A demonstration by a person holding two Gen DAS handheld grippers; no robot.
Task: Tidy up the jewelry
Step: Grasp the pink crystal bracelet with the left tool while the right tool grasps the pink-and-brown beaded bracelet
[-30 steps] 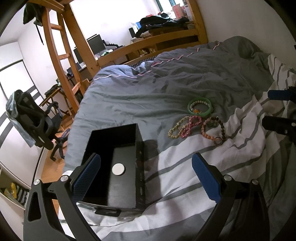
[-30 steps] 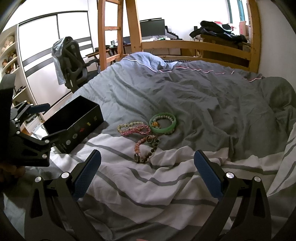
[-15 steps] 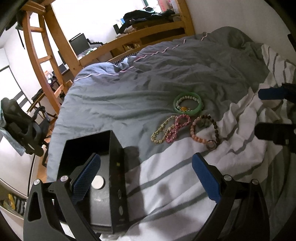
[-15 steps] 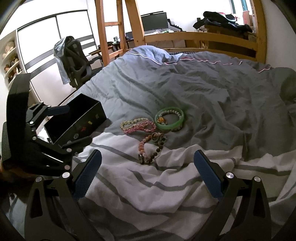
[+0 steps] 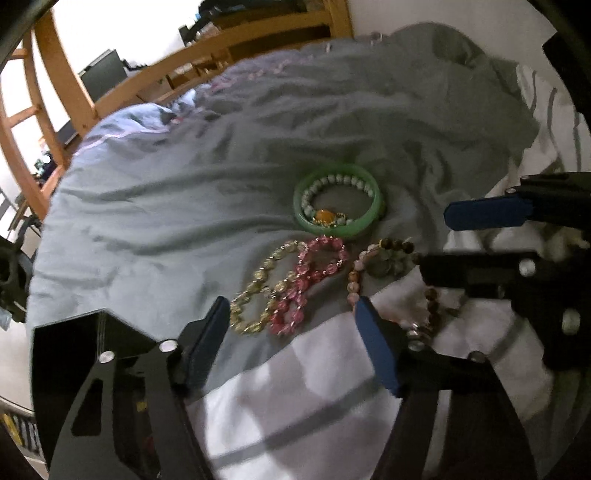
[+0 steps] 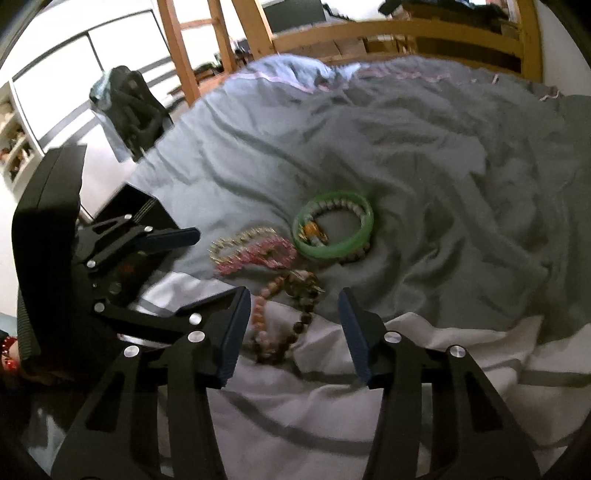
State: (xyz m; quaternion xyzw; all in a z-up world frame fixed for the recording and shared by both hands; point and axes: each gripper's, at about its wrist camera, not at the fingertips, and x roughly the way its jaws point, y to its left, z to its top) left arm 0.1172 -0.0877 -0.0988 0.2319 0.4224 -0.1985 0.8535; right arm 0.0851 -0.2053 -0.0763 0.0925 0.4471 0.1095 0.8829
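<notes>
Several bracelets lie on the grey duvet. A green bangle (image 5: 338,205) (image 6: 332,230) rings a pale bead bracelet. Below it lie a pink bead bracelet (image 5: 308,280) (image 6: 258,254), a yellow-clear one (image 5: 255,291) (image 6: 236,238) and a brown-and-pink one (image 5: 388,266) (image 6: 284,317). My left gripper (image 5: 290,339) is open, its fingers just short of the pink and yellow bracelets. My right gripper (image 6: 293,325) is open around the near end of the brown-and-pink bracelet. The black jewelry box (image 5: 74,350) (image 6: 136,210) stands at the left.
The bed has a white striped sheet (image 5: 295,398) in front and a wooden frame (image 6: 406,29) behind. An office chair (image 6: 129,107) stands off the bed's left side. The other gripper shows in each view, on the right (image 5: 517,236) and on the left (image 6: 122,266).
Both grippers have moved forward and down toward the bracelets, and their jaws have narrowed. The box has slid to the left edge of the left wrist view.
</notes>
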